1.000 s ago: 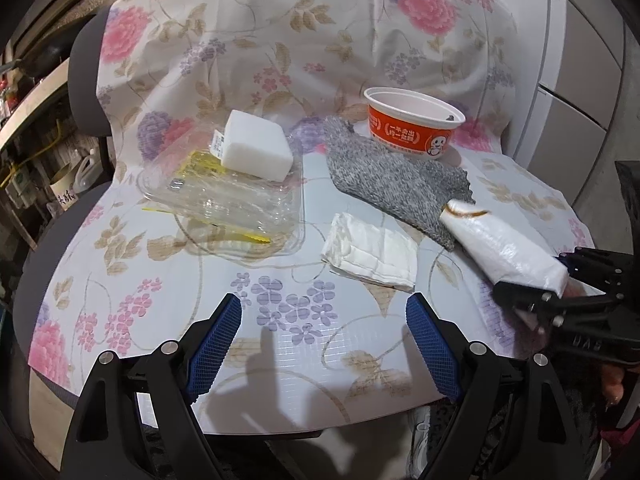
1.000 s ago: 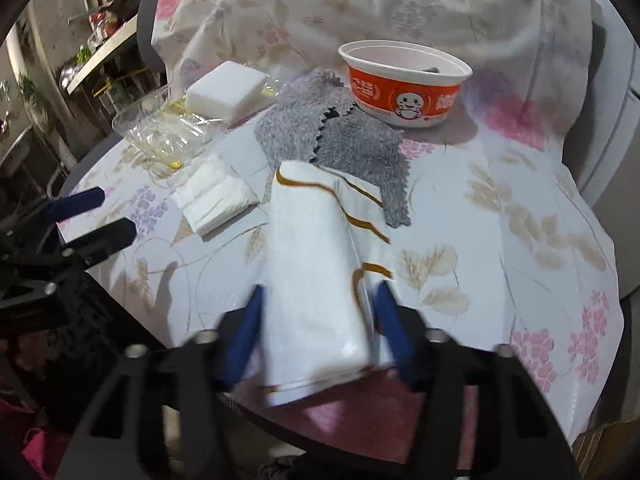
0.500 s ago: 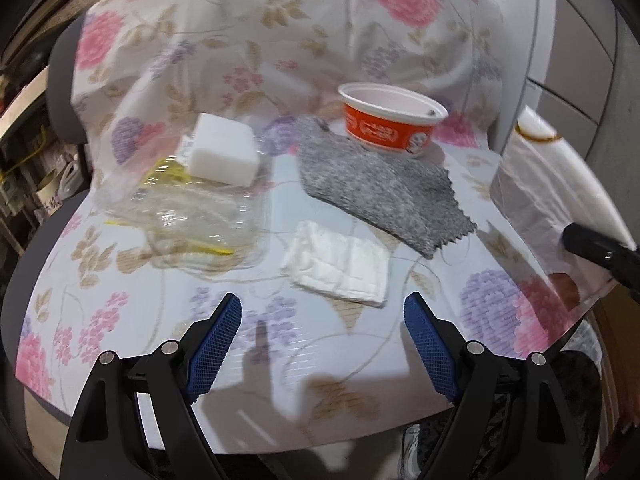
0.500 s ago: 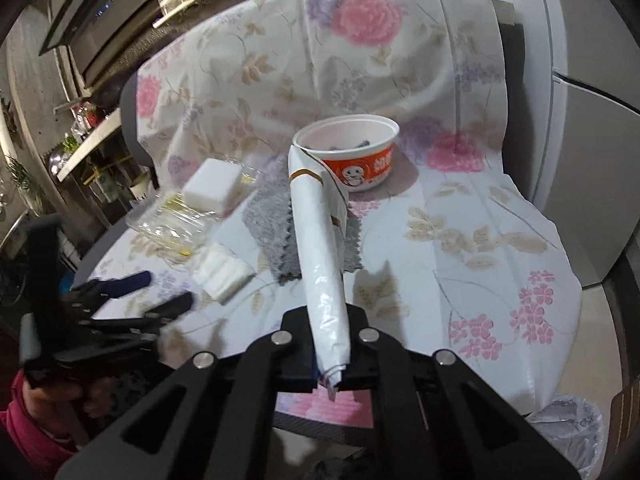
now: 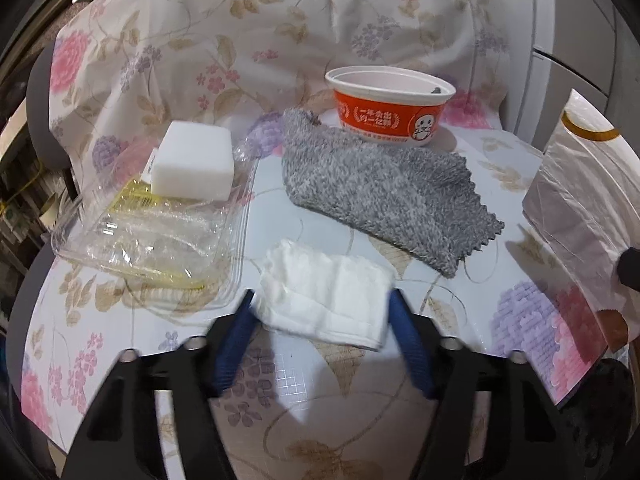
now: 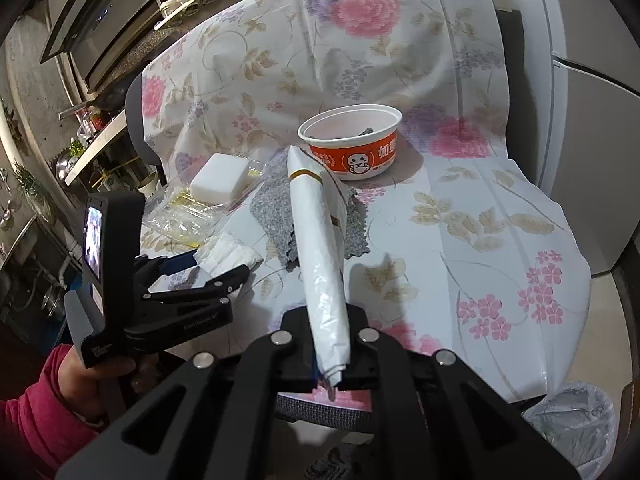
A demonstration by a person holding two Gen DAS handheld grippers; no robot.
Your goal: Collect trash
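Right gripper (image 6: 329, 354) is clamped on the white bag (image 6: 320, 268), held above the table edge. Left gripper (image 5: 320, 312) stands apart, its blue pads flanking the folded tissue (image 5: 326, 294) on the tablecloth (image 5: 500, 308). Recommended: lower pads flush to the cloth, centre on the tissue, close squarely, avoiding the clear tray (image 5: 148, 236) alongside

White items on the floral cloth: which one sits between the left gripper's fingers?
The folded white tissue, bracketed by the open left gripper; the white foam block rests farther back.
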